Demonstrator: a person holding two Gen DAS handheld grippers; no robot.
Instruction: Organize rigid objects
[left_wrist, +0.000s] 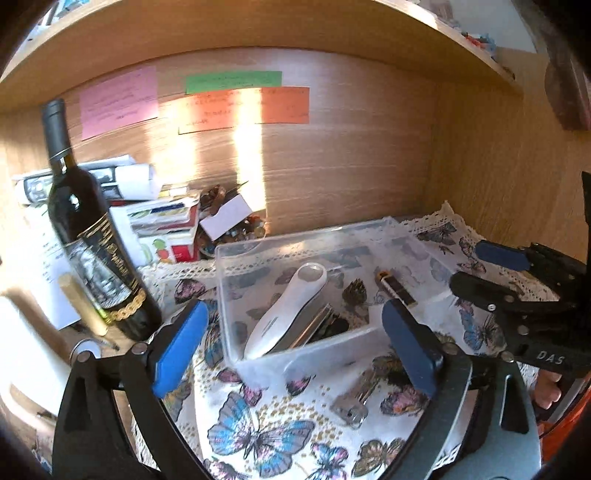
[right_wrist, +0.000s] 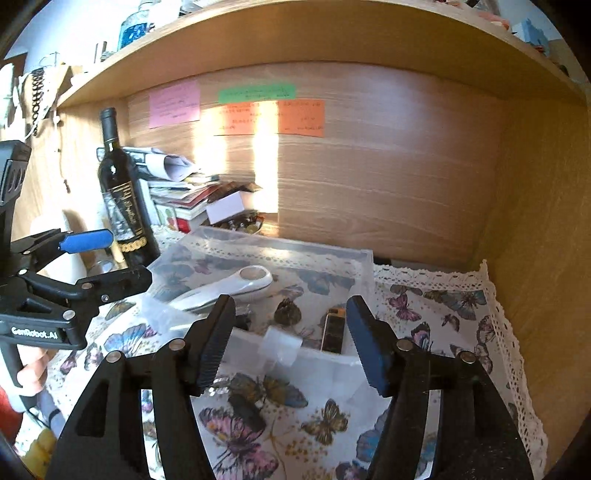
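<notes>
Clear plastic box (left_wrist: 314, 236) on the butterfly cloth (left_wrist: 258, 424) already holds a magnifier (left_wrist: 291, 299), a cone (left_wrist: 354, 291) and a dark lighter (left_wrist: 397, 288), while a metal piece (left_wrist: 352, 404) lies outside; left claw (left_wrist: 295, 347) and right claw (right_wrist: 291, 343) gape wide, empty.

Left gripper (left_wrist: 295, 343) jaws spread wide before a clear box (left_wrist: 258, 254) holding a white magnifier (left_wrist: 291, 302); wine bottle (left_wrist: 85, 221) at nine o'clock.

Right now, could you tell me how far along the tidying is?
Mostly done: the white magnifier, a pinecone and a dark rectangular piece already lie in the clear bin. Nothing is in hand; the left gripper and right gripper are open. A small metal object remains on the butterfly cloth.
</notes>
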